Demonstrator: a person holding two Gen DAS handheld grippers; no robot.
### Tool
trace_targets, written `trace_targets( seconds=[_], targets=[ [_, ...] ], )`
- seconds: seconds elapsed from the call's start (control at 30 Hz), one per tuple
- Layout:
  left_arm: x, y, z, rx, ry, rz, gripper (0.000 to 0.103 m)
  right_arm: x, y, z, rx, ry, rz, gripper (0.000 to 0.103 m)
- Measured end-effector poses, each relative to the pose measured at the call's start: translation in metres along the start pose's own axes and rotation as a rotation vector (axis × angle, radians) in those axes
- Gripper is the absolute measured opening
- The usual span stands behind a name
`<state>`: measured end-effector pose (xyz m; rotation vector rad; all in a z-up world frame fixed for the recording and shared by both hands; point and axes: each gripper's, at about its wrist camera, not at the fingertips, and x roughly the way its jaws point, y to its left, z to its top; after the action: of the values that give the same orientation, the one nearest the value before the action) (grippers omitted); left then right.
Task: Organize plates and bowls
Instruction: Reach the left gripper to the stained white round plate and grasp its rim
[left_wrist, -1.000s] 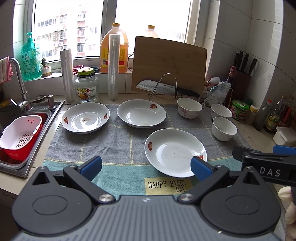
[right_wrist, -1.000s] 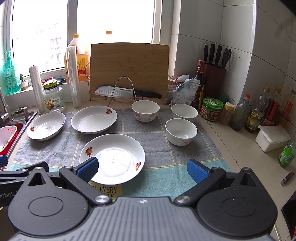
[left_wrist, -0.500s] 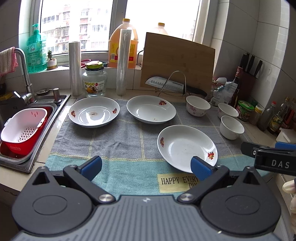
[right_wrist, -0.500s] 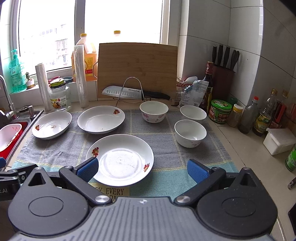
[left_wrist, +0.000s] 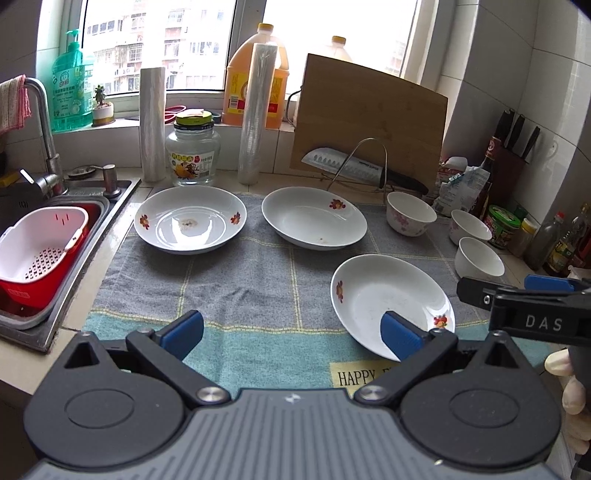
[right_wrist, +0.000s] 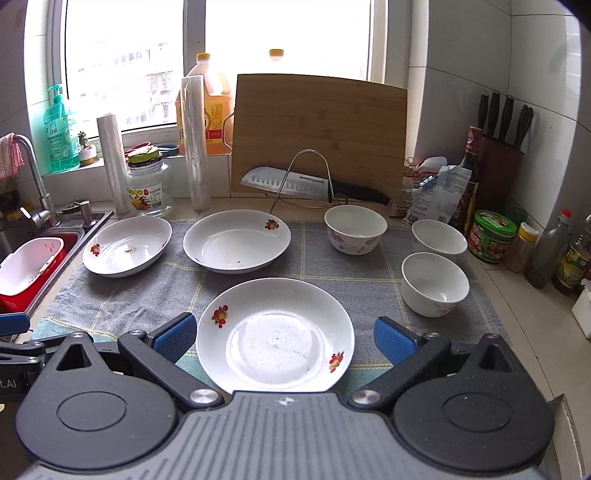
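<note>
Three white floral plates lie on a grey-and-teal towel (right_wrist: 369, 284): a near one (right_wrist: 275, 334), a middle one (right_wrist: 236, 240) and a left one (right_wrist: 127, 245). Three white bowls stand at the right: a flowered one (right_wrist: 354, 229), a far one (right_wrist: 439, 236) and a near one (right_wrist: 434, 282). My right gripper (right_wrist: 284, 334) is open and empty, its jaws on either side of the near plate, above it. My left gripper (left_wrist: 291, 332) is open and empty over the towel's front, left of the near plate (left_wrist: 391, 299). The right gripper (left_wrist: 524, 299) shows at the left view's right edge.
A sink (left_wrist: 66, 229) with a red-and-white basket (left_wrist: 37, 251) is at the left. A cutting board (right_wrist: 317, 133), a knife (right_wrist: 303, 182) on a wire rack, a jar (right_wrist: 149, 184), film rolls and oil bottles line the back. Bottles and a knife block (right_wrist: 498, 162) stand at the right.
Both grippers have moved forward and lower towards the towel. The right one now has the near plate between its jaws. Both stay open.
</note>
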<state>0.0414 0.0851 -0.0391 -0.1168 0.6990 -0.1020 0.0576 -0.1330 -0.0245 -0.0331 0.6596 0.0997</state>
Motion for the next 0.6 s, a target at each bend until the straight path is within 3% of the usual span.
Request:
trace_targets(
  seconds=[0.6],
  targets=[
    [0.063,0.018,0.031,-0.009,0.033,0.131,0.101,0.081,0.013,0.035,-0.084,0.008,0.192,0.103]
  ],
)
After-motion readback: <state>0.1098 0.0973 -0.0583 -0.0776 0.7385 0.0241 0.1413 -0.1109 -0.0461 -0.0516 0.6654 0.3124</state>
